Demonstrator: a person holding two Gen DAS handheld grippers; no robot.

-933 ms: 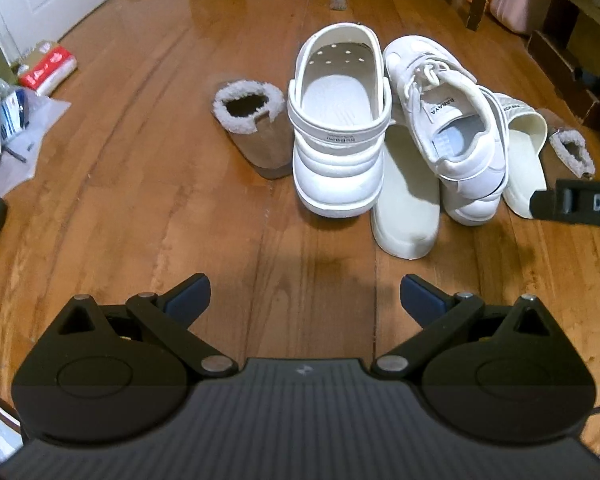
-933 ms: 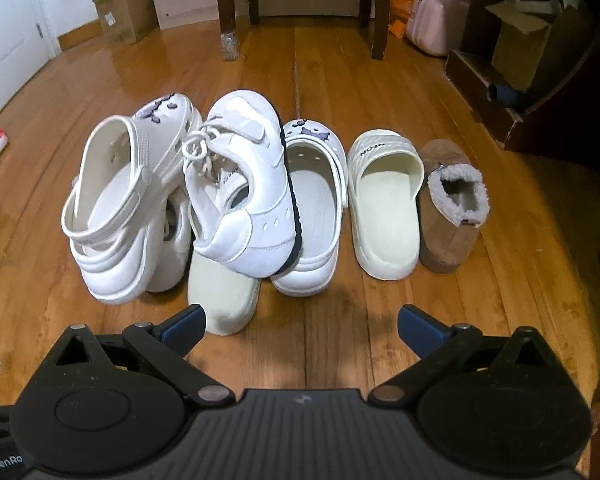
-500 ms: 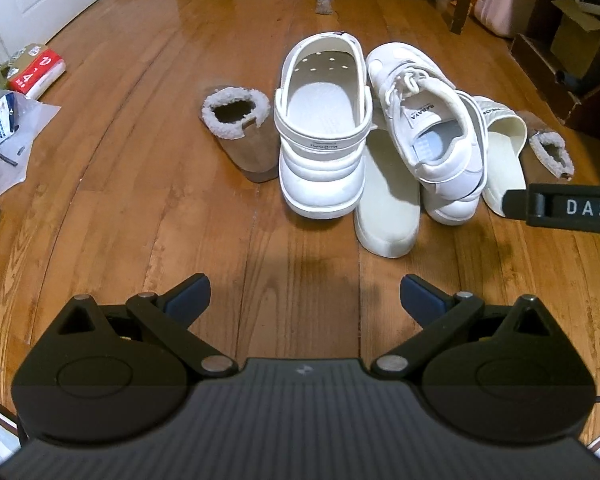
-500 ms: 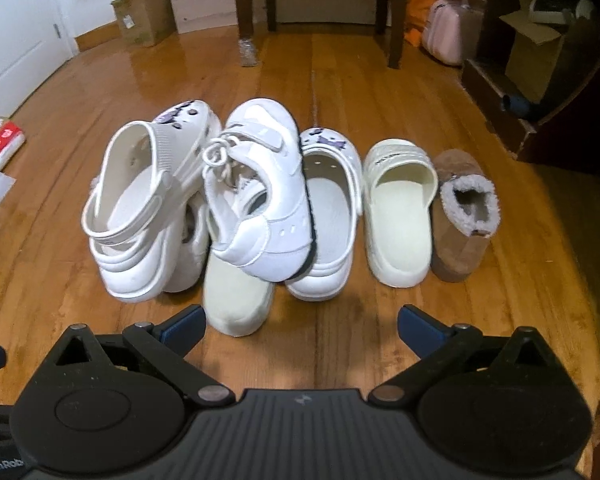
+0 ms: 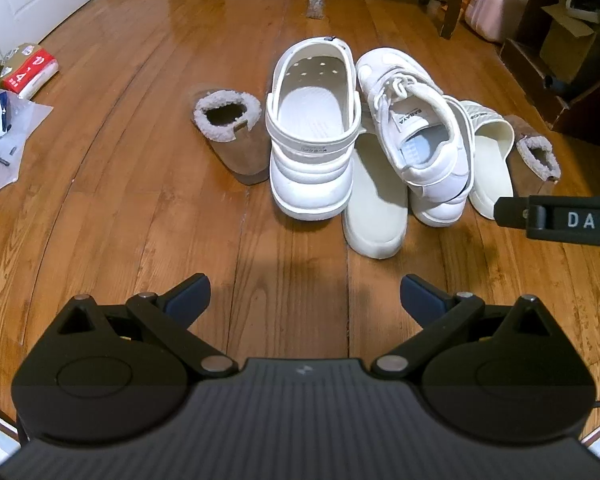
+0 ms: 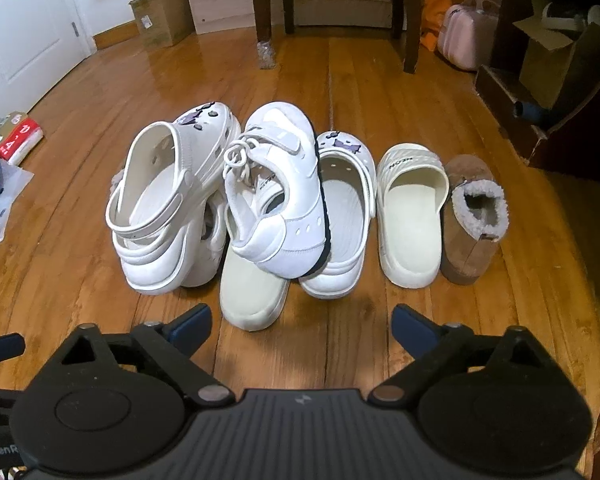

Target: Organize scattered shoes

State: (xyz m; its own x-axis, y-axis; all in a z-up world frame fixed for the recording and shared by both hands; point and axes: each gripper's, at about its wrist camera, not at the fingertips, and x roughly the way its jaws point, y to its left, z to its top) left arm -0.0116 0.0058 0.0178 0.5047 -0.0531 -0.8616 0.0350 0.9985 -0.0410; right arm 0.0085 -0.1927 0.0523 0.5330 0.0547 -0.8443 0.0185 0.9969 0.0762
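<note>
Several shoes are gathered in a loose heap on the wooden floor (image 6: 380,80), ahead of both tongs. A white sneaker (image 6: 284,200) is seen tipped on its side, propped across a cream slide (image 6: 252,296) and a white clog (image 6: 340,224), so the heap is judged not yet sorted. Another white clog (image 6: 156,216) is leaned on something white beneath it, of which only a sliver is shown, so what it is cannot be told. To the right, a second cream slide (image 6: 412,216) and a brown fleece-lined slipper (image 6: 472,220) are set flat, side by side and toes forward, as if already lined up. The matching brown slipper (image 5: 232,136) is found at the opposite end, just beside the leaning clog, so that pair is split by the heap.

The left tongs (image 5: 306,294) are held wide apart with nothing between them, angled down at the floor short of the shoes. The right tongs (image 6: 302,322) are also wide but are closing a little, with only bare floor between them; no shoe is touched by either.

Much of the lower slide is covered by the sneaker. At the right edge of the left view, a black bar is cut off, taken to be part of the right tongs. Clutter at the left edge, papers (image 5: 8,136) and a red packet (image 5: 30,74), is too distorted to be read.
</note>
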